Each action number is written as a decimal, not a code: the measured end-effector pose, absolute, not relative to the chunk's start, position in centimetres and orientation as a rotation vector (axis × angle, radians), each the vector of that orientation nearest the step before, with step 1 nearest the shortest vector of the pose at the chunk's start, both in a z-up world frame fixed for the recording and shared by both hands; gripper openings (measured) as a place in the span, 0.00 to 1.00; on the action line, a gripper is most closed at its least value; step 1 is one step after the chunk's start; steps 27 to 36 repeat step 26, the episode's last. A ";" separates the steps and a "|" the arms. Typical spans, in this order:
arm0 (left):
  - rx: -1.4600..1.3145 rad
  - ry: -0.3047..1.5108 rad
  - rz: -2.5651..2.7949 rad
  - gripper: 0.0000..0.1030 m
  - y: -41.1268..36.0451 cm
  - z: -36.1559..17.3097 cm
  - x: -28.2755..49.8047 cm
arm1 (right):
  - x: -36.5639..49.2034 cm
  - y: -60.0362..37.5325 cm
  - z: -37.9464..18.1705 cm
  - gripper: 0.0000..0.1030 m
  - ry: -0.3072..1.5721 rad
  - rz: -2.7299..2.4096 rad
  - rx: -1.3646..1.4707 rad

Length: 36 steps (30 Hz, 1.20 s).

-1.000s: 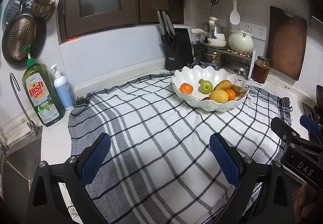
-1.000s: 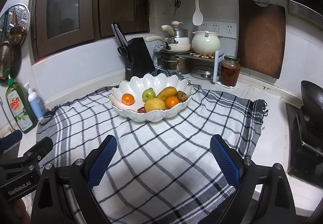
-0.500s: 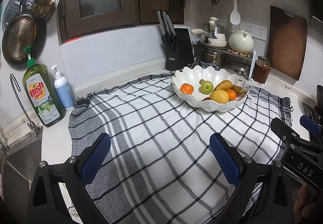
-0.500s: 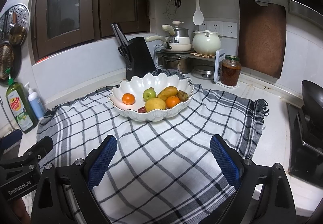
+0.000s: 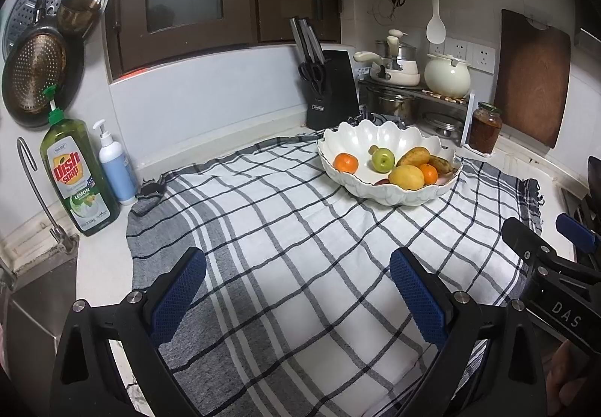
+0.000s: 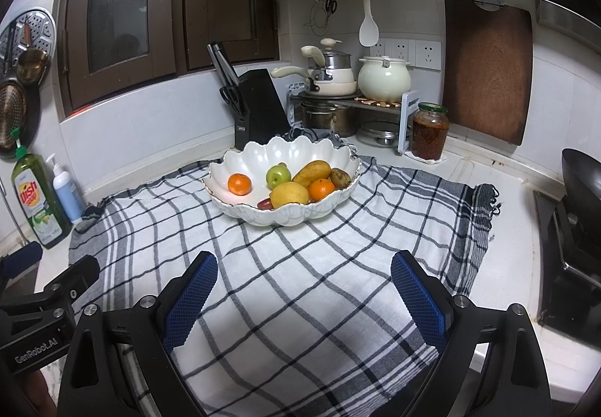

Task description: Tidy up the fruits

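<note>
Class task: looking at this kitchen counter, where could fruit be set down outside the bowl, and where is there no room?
Free: the checked cloth between the white bowl and both open grippers, plus its stretch toward the dish soap. Crowded: the back corner behind the bowl, with knife block, pots and jar.

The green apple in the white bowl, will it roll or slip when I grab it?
The green apple looks round and glossy, so it may slip. It sits loose on the bowl slope, so a nudge would probably roll it toward the lemon.

Two oranges (image 6: 239,184) (one bowl (image 6: 240,208))
</note>
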<state>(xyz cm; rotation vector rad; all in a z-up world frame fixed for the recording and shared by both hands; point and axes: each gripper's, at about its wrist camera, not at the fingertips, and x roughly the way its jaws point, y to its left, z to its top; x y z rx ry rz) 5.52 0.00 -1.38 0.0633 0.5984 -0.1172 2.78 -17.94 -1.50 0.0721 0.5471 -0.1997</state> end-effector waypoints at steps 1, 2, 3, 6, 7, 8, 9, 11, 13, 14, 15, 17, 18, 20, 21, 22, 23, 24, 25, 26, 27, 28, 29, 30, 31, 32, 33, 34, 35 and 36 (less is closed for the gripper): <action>0.064 0.599 -0.117 0.97 0.0 -1.4 5.5 | 2.8 -17.9 -1.5 0.92 0.547 -0.200 0.072; 0.065 0.601 -0.119 0.97 0.0 -1.4 5.6 | 2.8 -17.9 -1.5 0.92 0.547 -0.200 0.074; 0.064 0.601 -0.119 0.97 0.0 -1.5 5.5 | 2.8 -18.0 -1.5 0.92 0.547 -0.200 0.073; 0.063 0.602 -0.121 0.97 0.0 -1.5 5.5 | 2.8 -18.0 -1.5 0.92 0.546 -0.200 0.072; 0.060 0.602 -0.123 0.97 0.0 -1.5 5.5 | 2.8 -18.0 -1.5 0.92 0.547 -0.199 0.072; 0.056 0.604 -0.125 0.97 0.0 -1.4 5.5 | 2.8 -18.0 -1.5 0.92 0.547 -0.199 0.073; 0.055 0.604 -0.125 0.97 -0.1 -1.5 5.4 | 2.8 -18.0 -1.5 0.92 0.546 -0.199 0.073; 0.054 0.604 -0.127 0.97 -0.2 -1.5 5.4 | 2.8 -18.0 -1.6 0.92 0.547 -0.199 0.073; 0.054 0.604 -0.127 0.97 -0.2 -1.5 5.4 | 2.8 -18.0 -1.6 0.92 0.547 -0.200 0.074; 0.055 0.606 -0.126 0.97 -0.3 -1.5 5.4 | 2.8 -18.0 -1.5 0.92 0.548 -0.199 0.075; 0.056 0.607 -0.125 0.97 -0.2 -1.5 5.4 | 2.8 -18.0 -1.6 0.92 0.546 -0.199 0.074; 0.056 0.611 -0.122 0.97 -0.3 -1.5 5.4 | 2.8 -18.0 -1.6 0.92 0.547 -0.199 0.073; 0.056 0.611 -0.121 0.97 -0.4 -1.6 5.4 | 2.8 -18.1 -1.6 0.92 0.547 -0.199 0.073; 0.057 0.615 -0.122 0.97 -0.3 -1.6 5.4 | 2.8 -18.1 -1.6 0.92 0.548 -0.199 0.073; 0.057 0.616 -0.121 0.97 -0.4 -1.7 5.4 | 2.8 -18.1 -1.6 0.92 0.548 -0.199 0.074; 0.056 0.617 -0.121 0.97 -0.4 -1.7 5.4 | 2.8 -18.1 -1.6 0.92 0.548 -0.199 0.075; 0.056 0.617 -0.121 0.97 -0.4 -1.8 5.4 | 2.8 -18.0 -1.6 0.92 0.548 -0.200 0.075; 0.056 0.618 -0.121 0.97 -0.3 -1.8 5.5 | 2.8 -18.1 -1.6 0.92 0.549 -0.199 0.075; 0.056 0.620 -0.123 0.97 -0.3 -1.8 5.5 | 2.8 -18.1 -1.6 0.92 0.549 -0.199 0.075; 0.055 0.623 -0.124 0.97 -0.3 -1.9 5.6 | 2.8 -18.0 -1.6 0.92 0.550 -0.199 0.075; 0.055 0.623 -0.124 0.97 -0.3 -1.9 5.6 | 2.8 -18.0 -1.6 0.92 0.550 -0.199 0.075; 0.055 0.623 -0.124 0.97 -0.3 -1.9 5.6 | 2.8 -18.0 -1.6 0.92 0.550 -0.199 0.075; 0.055 0.623 -0.124 0.97 -0.3 -1.9 5.6 | 2.8 -18.0 -1.6 0.92 0.550 -0.199 0.075; 0.055 0.623 -0.124 0.97 -0.3 -1.9 5.6 | 2.8 -18.0 -1.6 0.92 0.550 -0.199 0.075; 0.055 0.623 -0.124 0.97 -0.3 -1.9 5.6 | 2.8 -18.0 -1.6 0.92 0.550 -0.199 0.075; 0.055 0.623 -0.124 0.97 -0.3 -1.9 5.6 | 2.8 -18.0 -1.6 0.92 0.550 -0.199 0.075; 0.055 0.623 -0.124 0.97 -0.3 -1.9 5.6 | 2.8 -18.0 -1.6 0.92 0.550 -0.199 0.075; 0.055 0.623 -0.124 0.97 -0.3 -1.9 5.6 | 2.8 -18.0 -1.6 0.92 0.550 -0.199 0.075; 0.055 0.623 -0.124 0.97 -0.3 -1.9 5.6 | 2.8 -18.0 -1.6 0.92 0.550 -0.199 0.075; 0.055 0.623 -0.124 0.97 -0.3 -1.9 5.6 | 2.8 -18.0 -1.6 0.92 0.550 -0.199 0.075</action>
